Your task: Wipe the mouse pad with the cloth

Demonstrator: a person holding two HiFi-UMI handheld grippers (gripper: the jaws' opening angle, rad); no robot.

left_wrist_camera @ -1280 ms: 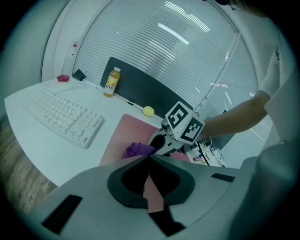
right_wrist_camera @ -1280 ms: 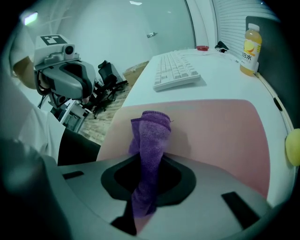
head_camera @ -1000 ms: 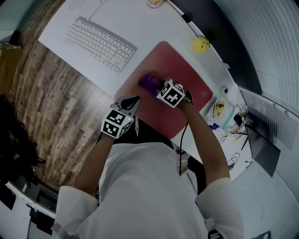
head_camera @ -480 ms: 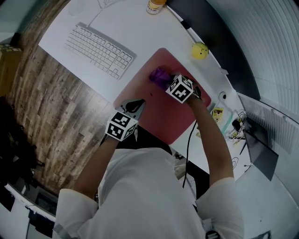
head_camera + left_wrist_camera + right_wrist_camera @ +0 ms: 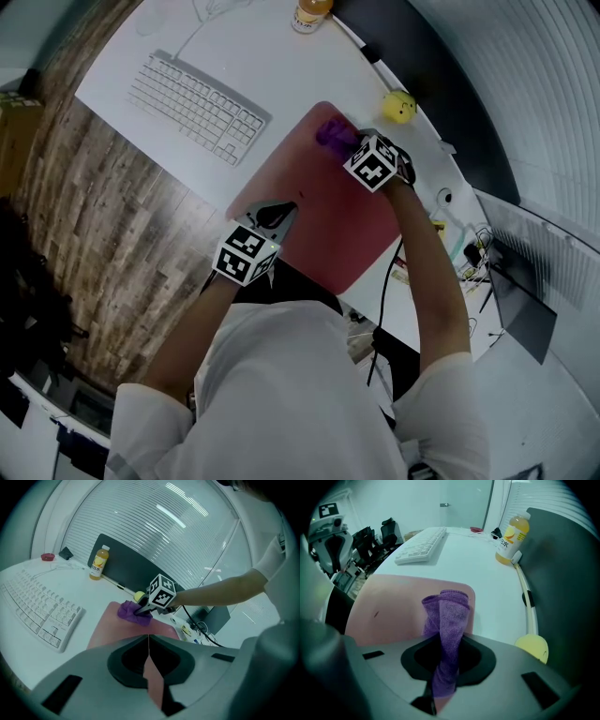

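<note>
A pink mouse pad (image 5: 323,202) (image 5: 110,627) (image 5: 393,602) lies on the white desk. My right gripper (image 5: 352,141) (image 5: 440,688) is shut on a purple cloth (image 5: 333,133) (image 5: 132,612) (image 5: 446,620), which is pressed on the pad's far corner. My left gripper (image 5: 279,216) (image 5: 148,667) is shut and rests on the pad's near left edge, holding nothing that I can see. A small dark mark (image 5: 300,194) (image 5: 375,614) shows on the pad.
A white keyboard (image 5: 195,105) (image 5: 37,613) lies left of the pad. A yellow juice bottle (image 5: 309,11) (image 5: 97,563) (image 5: 512,538) and a yellow round toy (image 5: 398,105) (image 5: 532,648) stand by a dark panel (image 5: 562,573). Cables and small items (image 5: 459,248) clutter the right.
My right gripper has slid the purple cloth across the pad from its middle toward the far corner. The left gripper stays put on the near edge.
</note>
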